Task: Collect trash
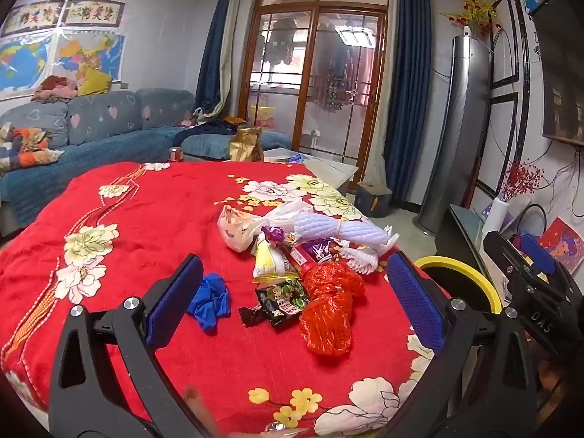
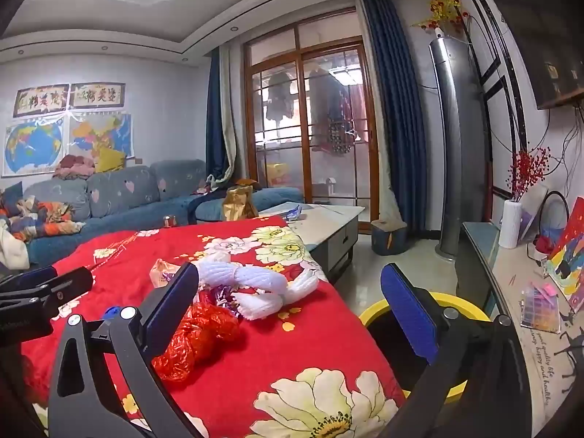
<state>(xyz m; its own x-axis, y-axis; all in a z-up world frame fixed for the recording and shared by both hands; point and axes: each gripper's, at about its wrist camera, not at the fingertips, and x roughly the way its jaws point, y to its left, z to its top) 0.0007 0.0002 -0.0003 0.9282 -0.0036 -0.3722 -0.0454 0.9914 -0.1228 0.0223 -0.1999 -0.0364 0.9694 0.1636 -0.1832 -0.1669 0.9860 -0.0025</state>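
Observation:
A pile of trash lies on the red flowered blanket. It holds a red plastic bag, a crumpled blue piece, a black snack wrapper, a yellow-white packet, white foam netting and a white plastic bag. My left gripper hovers open just before the pile, nothing between its pads. My right gripper is open too, over the blanket's right edge, with the red bag and the netting ahead to its left. A yellow-rimmed bin stands on the floor beside the blanket.
A blue sofa runs behind the blanket, with a gold bag and a white coffee table at the far end. A tall silver air conditioner and a side counter with a white vase line the right wall.

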